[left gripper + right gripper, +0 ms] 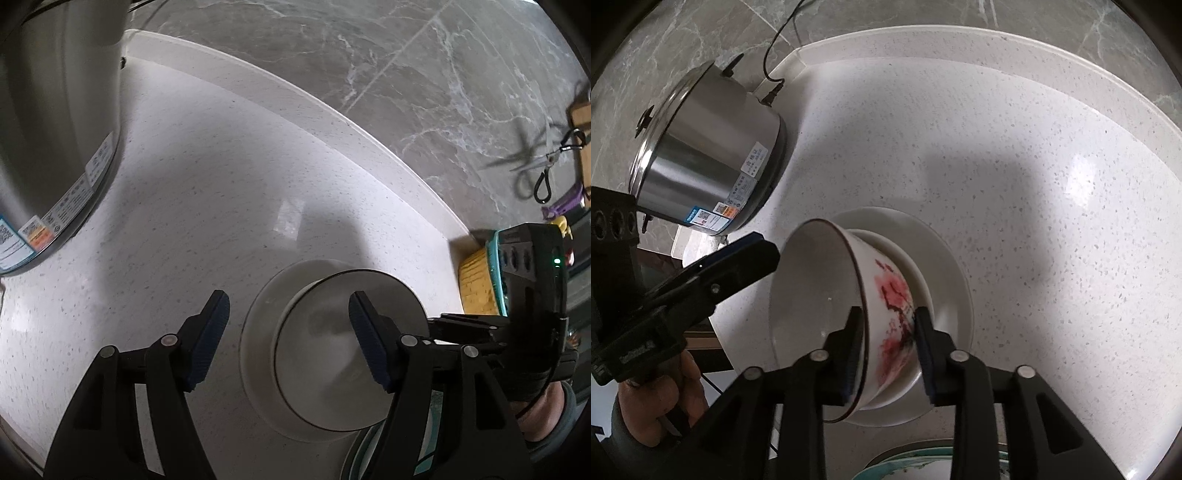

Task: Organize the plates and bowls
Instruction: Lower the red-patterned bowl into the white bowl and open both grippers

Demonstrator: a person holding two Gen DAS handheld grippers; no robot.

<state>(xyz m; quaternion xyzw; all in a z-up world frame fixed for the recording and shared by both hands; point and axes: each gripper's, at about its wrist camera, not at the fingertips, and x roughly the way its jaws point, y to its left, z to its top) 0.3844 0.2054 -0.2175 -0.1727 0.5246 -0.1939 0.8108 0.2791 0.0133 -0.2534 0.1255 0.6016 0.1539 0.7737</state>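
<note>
speckled white countertop (1015,184) fills both views, backed by a low white upstand and a grey marbled wall (369,55). a steel pot (713,155) with a lid and printed labels stands at the far left of the counter, its black cord running up the wall.

near the front edge, a white plate (945,266) lies flat on the counter. a shallower white dish (916,273) sits on it, and a white bowl (827,295) with a dark rim line and a red blossom pattern rests in that dish, tipped so its mouth faces left in my right wrist view.

my right gripper (886,350) straddles the bowl's near wall, one blue pad inside the rim and one against the painted outside. whether the pads press on the wall i cannot tell.

my left gripper (288,339) hovers over the same stack with its jaws spread wide and nothing between the pads; one finger (369,332) overlaps the bowl's mouth in that view, the other stands over bare counter. from the right wrist camera it appears at the left, carried by a hand (661,398).

a teal-rimmed plate (923,461) shows at the bottom edge. scissors (543,162) hang on the wall at the far right.
</note>
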